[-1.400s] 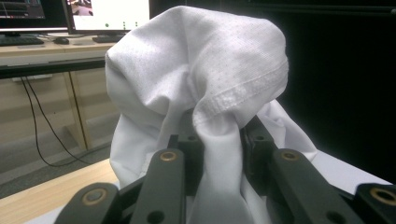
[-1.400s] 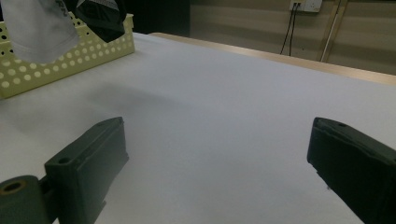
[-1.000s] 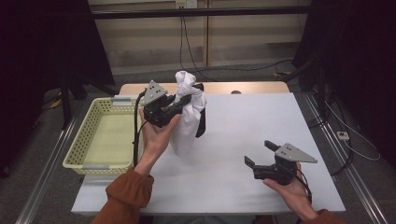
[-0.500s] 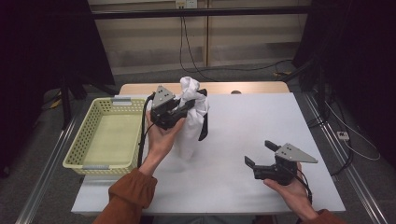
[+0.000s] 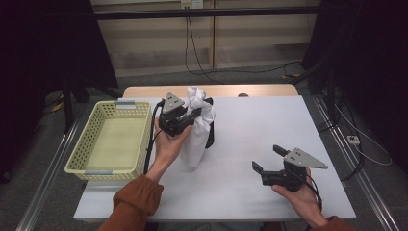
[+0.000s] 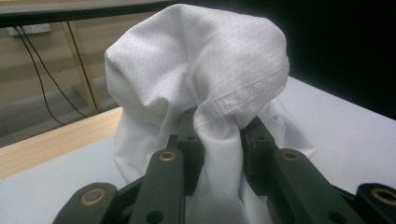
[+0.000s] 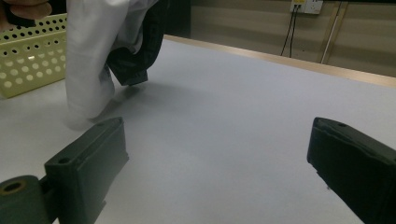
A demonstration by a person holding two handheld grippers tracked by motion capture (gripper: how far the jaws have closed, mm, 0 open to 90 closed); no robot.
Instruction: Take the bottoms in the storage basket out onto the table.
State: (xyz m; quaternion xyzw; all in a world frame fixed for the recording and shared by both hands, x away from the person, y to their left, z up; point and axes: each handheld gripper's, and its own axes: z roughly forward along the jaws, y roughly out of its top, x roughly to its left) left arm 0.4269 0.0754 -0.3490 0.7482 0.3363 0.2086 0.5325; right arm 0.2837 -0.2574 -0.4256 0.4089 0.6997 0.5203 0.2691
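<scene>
Left gripper [image 5: 195,114] pinching a white cloth [image 5: 198,126] above the worktop [image 5: 250,134].

Its jaws are pressed onto a bunched fold of the cloth, which hangs from them near the worktop's far left part, its lower end at or just above the surface; a black part of the garment shows at its right side. A yellow basket [image 5: 110,139] sits at the left edge. Near the front right corner, the right gripper [image 5: 265,161] is held with jaws spread, nothing between them.

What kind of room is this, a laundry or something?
More likely a lab recording setup: a bare white table, dark curtains at the sides, and hand-held grippers, the left gripper clamping a white cloth.
</scene>
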